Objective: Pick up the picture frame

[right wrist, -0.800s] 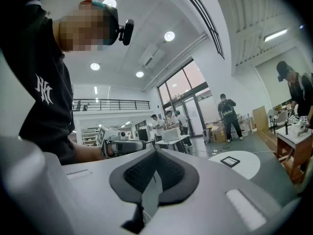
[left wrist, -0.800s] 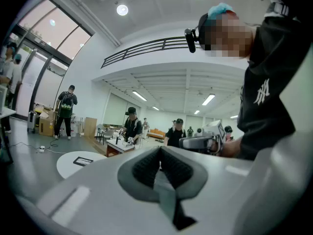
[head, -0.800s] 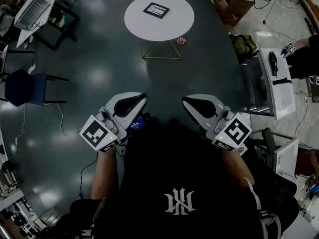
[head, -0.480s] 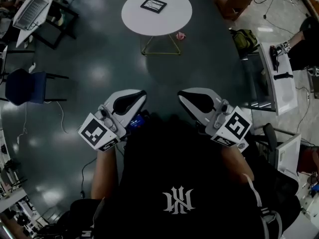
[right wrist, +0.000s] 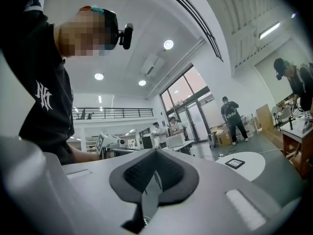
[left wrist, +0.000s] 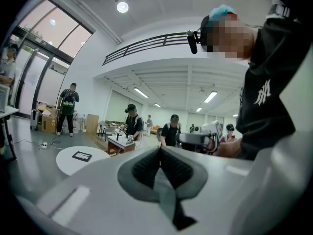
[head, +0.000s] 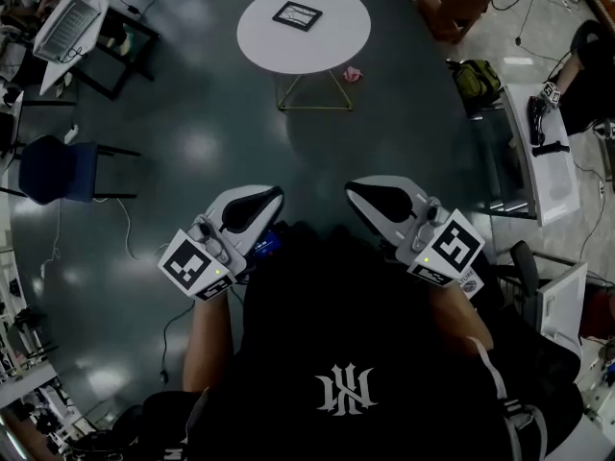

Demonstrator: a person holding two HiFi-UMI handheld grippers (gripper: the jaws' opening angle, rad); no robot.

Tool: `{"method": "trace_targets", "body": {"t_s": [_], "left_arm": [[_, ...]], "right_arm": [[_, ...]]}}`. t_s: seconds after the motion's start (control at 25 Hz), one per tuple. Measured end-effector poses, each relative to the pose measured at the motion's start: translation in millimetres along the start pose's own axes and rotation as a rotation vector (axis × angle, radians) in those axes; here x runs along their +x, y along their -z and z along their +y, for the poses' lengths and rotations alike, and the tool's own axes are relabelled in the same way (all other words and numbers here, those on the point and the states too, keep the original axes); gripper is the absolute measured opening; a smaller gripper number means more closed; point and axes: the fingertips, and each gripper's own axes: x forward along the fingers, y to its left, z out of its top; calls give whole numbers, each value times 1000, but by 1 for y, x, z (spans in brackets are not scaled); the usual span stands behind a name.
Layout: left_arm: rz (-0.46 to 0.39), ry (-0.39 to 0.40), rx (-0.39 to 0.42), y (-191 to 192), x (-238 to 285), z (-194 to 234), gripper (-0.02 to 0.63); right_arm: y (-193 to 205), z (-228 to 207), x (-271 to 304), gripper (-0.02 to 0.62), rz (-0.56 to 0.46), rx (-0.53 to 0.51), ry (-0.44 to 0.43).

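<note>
Open hall, dark glossy floor (head: pixel 192 152). A round white table (head: pixel 336 41) stands well ahead of the person, and the picture frame (head: pixel 296 15) lies flat on its top. Left gripper (head: pixel 274 196) and right gripper (head: pixel 354 190) are side by side close to the person's body. Both have jaws closed together with nothing between them, well apart from the table. Small pink object (head: pixel 353 74) on the floor by the table legs, possibly crumpled paper; too small to tell.

round white desk (head: pixel 336 41) ahead on the floor (head: pixel 192 123) | black rectangular picture frame (head: pixel 296 15) on it, near the middle | left gripper (head: pixel 274 196) and right gripper (head: pixel 354 189) side by side, well short of the desk | blue chair (head: pixel 58 169) to the left, olive bag (head: pixel 473 83) to the right
</note>
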Motion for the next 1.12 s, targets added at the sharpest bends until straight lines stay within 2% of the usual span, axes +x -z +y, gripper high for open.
{"method": "trace_targets", "body": {"t_s": [0.2, 0.32, 0.44, 0.6, 0.72, 0.8, 0.88, 1.0, 1.12], "left_arm": [[24, -3, 0, 3, 6, -14, 3], [54, -1, 0, 2, 6, -12, 3], [73, 24, -11, -2, 2, -14, 3], [83, 68, -5, -10, 15, -18, 3], [82, 96, 5, -9, 26, -28, 3], [94, 92, 1, -3, 23, -28, 3], [95, 80, -19, 1, 17, -25, 3], [78, 82, -57, 5, 18, -19, 3], [76, 115, -59, 4, 33, -17, 3]], "right_arm": [[2, -4, -18, 0, -14, 26, 3], [-4, -10, -21, 0, -55, 31, 47], [-16, -7, -25, 0, -115, 34, 91], [-18, -5, -37, 0, -144, 42, 117], [-14, -18, -62, 0, -219, 59, 205], [-16, -27, -75, 0, -283, 82, 283], [-18, -34, -78, 0, -299, 88, 325], [-24, -35, -71, 0, -283, 71, 314], [-33, -33, -64, 0, -272, 42, 291]]}}
